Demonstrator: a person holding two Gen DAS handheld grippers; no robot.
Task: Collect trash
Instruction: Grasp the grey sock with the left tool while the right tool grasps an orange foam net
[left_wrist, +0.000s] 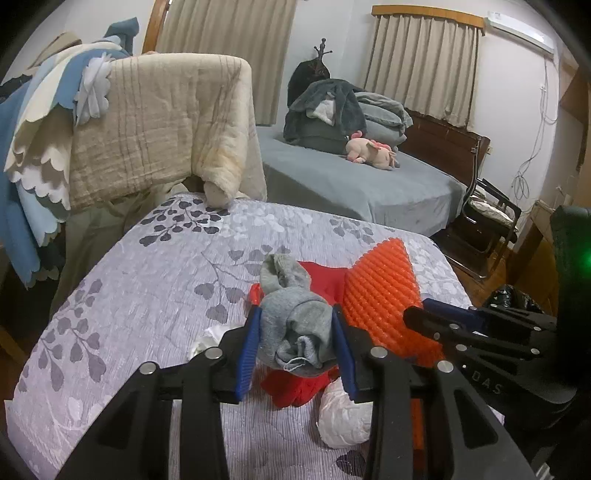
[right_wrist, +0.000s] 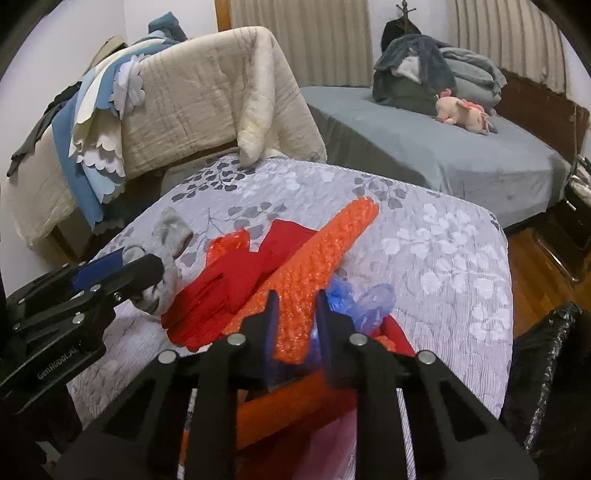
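The left gripper (left_wrist: 297, 334) is clenched on a grey sock (left_wrist: 295, 325), both blue pads (left_wrist: 248, 354) pressing its bunched middle while its cuff end sticks out past the fingertips, over the floral quilt (left_wrist: 147, 280). Under and behind the sock lies a red cloth (left_wrist: 317, 275), and just below the left gripper's right finger sits a crumpled white wad (left_wrist: 343, 417); a second white scrap (left_wrist: 207, 341) peeks out beside its left finger.

To the right of that, the right gripper (right_wrist: 295, 317) has its fingers pinched on a sheet of orange bubble wrap (right_wrist: 314, 258), which runs from between the pads away past the fingertips across the quilt. The near part of this view is blurred, so the pads seem to press the wrap rather than plainly do so. Just right of the right finger lies a crumpled blue plastic bag (right_wrist: 365, 299). Farther right, beyond the quilt's edge, is a black trash bag (right_wrist: 546, 369).
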